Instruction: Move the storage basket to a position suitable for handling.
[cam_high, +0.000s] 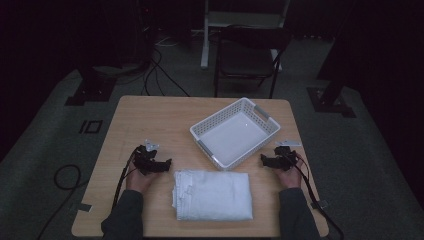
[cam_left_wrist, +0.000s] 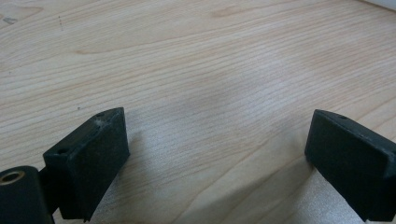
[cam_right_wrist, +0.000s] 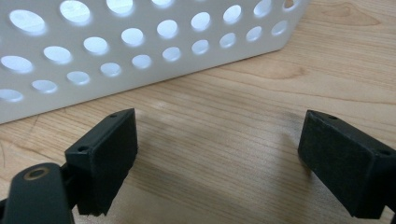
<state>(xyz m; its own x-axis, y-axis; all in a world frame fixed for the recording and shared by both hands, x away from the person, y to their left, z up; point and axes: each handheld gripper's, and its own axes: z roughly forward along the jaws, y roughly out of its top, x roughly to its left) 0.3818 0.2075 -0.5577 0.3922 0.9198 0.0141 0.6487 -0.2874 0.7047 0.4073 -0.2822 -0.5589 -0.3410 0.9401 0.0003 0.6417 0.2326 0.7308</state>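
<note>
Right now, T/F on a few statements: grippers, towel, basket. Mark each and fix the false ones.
1. The left gripper has its jaws open with nothing between them. True.
2. The towel lies inside the basket. False: it lies folded on the table, at the near edge, in front of the basket.
3. The basket is empty. True.
4. The right gripper is shut on the basket's rim. False: its jaws stand open over bare wood, beside the basket's perforated wall and apart from it.
5. The towel sits between the two grippers. True, going by the high view.
6. The basket is black. False: it is white.
</note>
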